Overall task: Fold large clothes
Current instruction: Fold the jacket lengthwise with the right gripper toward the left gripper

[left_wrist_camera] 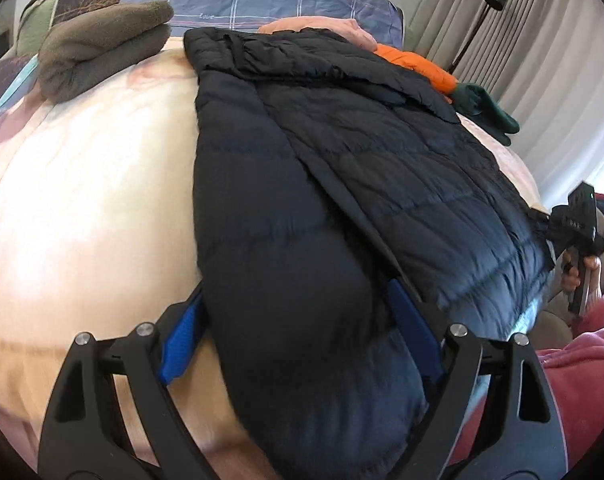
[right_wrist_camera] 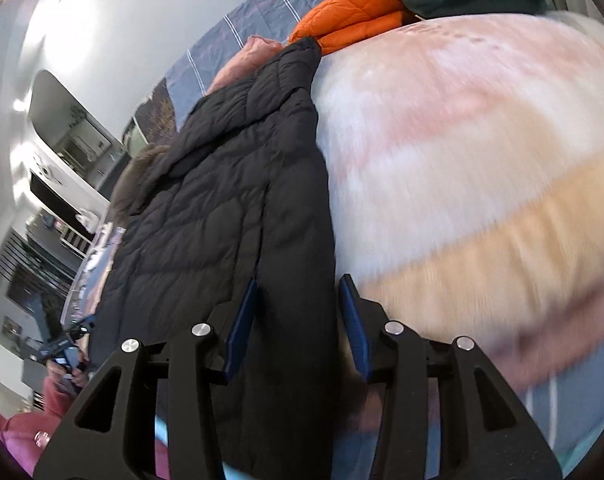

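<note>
On a fluffy cream blanket (left_wrist_camera: 82,200), both grippers — left gripper (left_wrist_camera: 298,320), right gripper (right_wrist_camera: 298,324) — are pinching a half-folded puffy navy quilted jacket (left_wrist_camera: 341,168) at six o'clock; further folds are remaining.

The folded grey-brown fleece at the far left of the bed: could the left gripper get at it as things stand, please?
Probably not right away. The left gripper has a bulky fold of the dark puffer jacket between its fingers, so it would have to let go first. Beyond that, the cream blanket leading to the fleece looks clear.
</note>
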Demonstrator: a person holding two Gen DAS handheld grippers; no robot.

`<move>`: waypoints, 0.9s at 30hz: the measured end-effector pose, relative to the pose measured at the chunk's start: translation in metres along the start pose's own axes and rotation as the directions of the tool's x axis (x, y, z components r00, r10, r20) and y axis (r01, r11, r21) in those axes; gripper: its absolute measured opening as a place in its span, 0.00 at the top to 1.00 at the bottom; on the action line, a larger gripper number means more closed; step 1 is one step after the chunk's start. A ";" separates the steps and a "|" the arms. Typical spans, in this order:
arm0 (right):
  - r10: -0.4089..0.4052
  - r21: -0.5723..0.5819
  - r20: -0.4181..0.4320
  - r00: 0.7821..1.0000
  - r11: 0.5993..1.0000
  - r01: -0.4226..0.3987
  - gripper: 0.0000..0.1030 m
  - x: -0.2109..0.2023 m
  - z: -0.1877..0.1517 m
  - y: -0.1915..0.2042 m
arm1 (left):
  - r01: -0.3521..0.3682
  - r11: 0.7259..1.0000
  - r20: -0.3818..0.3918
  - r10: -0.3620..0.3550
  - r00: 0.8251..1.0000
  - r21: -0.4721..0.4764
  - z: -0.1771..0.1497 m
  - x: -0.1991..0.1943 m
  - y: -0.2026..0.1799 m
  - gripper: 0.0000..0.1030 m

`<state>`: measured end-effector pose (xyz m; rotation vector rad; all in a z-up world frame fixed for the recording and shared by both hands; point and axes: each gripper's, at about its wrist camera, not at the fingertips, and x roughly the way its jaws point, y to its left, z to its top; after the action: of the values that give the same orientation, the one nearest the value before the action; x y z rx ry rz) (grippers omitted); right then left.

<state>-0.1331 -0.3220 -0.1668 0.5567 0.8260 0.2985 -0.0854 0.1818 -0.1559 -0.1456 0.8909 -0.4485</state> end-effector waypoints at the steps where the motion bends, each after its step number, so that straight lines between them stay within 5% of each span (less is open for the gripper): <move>1: 0.012 0.006 0.004 1.000 1.000 -0.012 0.57 -0.005 -0.002 0.000 | 0.005 1.000 0.007 -0.005 1.000 -0.009 -0.006 -0.005 -0.002 0.17; 8: 0.045 -0.015 -0.053 0.998 0.999 -0.046 0.60 -0.008 -0.033 0.009 | 0.047 0.999 0.028 -0.048 0.998 0.022 -0.025 -0.025 -0.014 0.20; 11: 0.060 -0.021 -0.020 0.998 0.998 -0.061 0.88 -0.012 -0.028 0.016 | 0.045 0.999 0.029 -0.046 0.999 0.011 -0.022 -0.025 -0.018 0.68; 12: 0.076 -0.028 0.002 0.997 0.997 -0.076 0.90 -0.017 -0.025 0.019 | 0.055 0.998 0.038 -0.055 0.998 -0.008 -0.020 -0.028 -0.017 0.85; 13: 0.105 -0.045 0.036 0.994 0.994 -0.104 0.91 -0.027 -0.021 0.025 | 0.057 0.998 0.059 -0.055 0.997 -0.025 -0.015 -0.033 -0.015 0.90; 18: 0.219 -0.141 0.155 0.963 0.970 -0.198 0.93 -0.049 0.004 0.052 | 0.091 0.995 0.244 -0.079 0.967 -0.041 0.005 -0.078 -0.018 0.94; 27: 0.339 -0.206 0.310 0.888 0.936 -0.286 0.95 -0.097 0.030 0.079 | 0.056 0.998 0.422 -0.054 0.905 0.009 0.026 -0.147 -0.044 0.96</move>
<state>-0.1765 -0.3123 -0.0457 0.5750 0.3676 0.5426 -0.1588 0.2044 -0.0209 -0.2613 0.4608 -0.4457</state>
